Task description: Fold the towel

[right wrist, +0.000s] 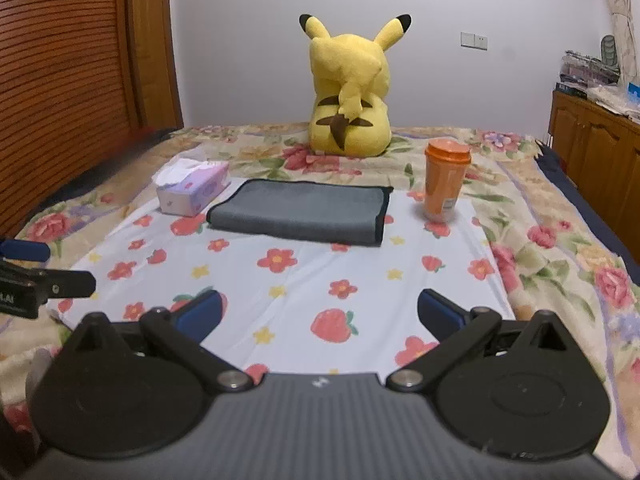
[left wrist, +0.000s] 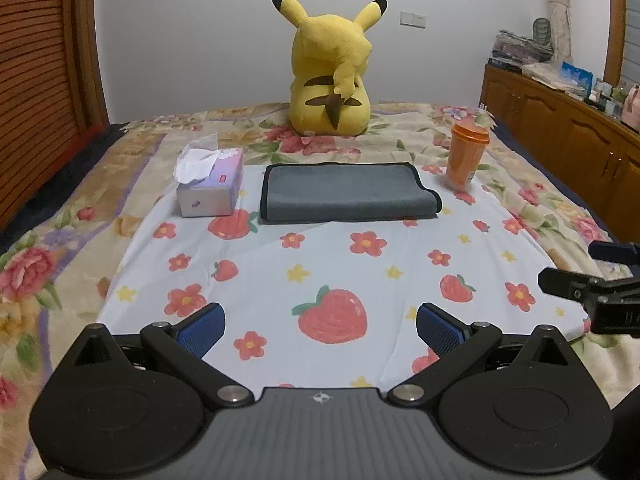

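On a bed spread with a pale strawberry-print cloth (left wrist: 340, 276) over a floral blanket (left wrist: 40, 280):

Towel (left wrist: 344, 194) — grey with black edging, folded into a flat rectangle, lying on the far part of the printed cloth, well ahead of both grippers.

Tissue box (left wrist: 210, 188) — lilac, with white tissue pulled up from the top, just beside the towel's left end, apart from it.

Cup (left wrist: 466, 156) — orange with an orange lid, upright, near the towel's right end, at the cloth's far right corner.

Plush toy (left wrist: 330, 76) — yellow, black-tipped ears, seated with its back to the cameras behind the towel, against a white wall.

Left gripper (left wrist: 320, 326) — blue-padded fingers (left wrist: 202, 330) spread wide, holding nothing, hovering over the near part of the cloth. It also shows at the left edge of the right wrist view.

Right gripper (right wrist: 318, 314) — fingers likewise spread wide, empty, over the near cloth; seen in part at the right edge of the left wrist view.

Wooden cabinet (left wrist: 560, 128) — along the right wall, cluttered on top.
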`<state>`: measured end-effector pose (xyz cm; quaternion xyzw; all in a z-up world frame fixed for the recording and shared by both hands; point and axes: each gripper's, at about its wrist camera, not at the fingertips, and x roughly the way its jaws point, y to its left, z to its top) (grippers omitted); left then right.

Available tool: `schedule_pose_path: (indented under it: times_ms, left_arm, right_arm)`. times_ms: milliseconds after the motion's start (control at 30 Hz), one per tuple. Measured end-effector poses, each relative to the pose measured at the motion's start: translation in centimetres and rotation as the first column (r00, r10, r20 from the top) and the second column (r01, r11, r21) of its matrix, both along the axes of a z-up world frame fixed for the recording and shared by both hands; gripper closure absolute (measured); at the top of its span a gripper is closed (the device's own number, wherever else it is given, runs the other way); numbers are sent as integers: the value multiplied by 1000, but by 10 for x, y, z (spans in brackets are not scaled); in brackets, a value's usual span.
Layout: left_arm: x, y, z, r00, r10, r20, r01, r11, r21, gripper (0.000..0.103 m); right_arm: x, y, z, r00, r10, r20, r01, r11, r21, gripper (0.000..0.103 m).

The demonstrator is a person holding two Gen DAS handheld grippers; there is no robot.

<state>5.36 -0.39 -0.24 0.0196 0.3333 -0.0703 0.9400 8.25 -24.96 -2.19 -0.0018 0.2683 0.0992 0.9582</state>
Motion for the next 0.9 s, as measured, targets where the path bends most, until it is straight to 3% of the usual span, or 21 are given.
schedule_pose_path:
  times_ms: [500,900]
  left_arm:
    - [-7,-15,-27,999,-6,33,5,1000,21,0]
    - [-15,-7,-20,994,30,105,-30,1000,-3,0]
  right_arm:
    - [-4,4,-21,1000,-22,-7,22,1000,9,0]
    - [-6,3,-22,999,-48,18,47,999,2,0]
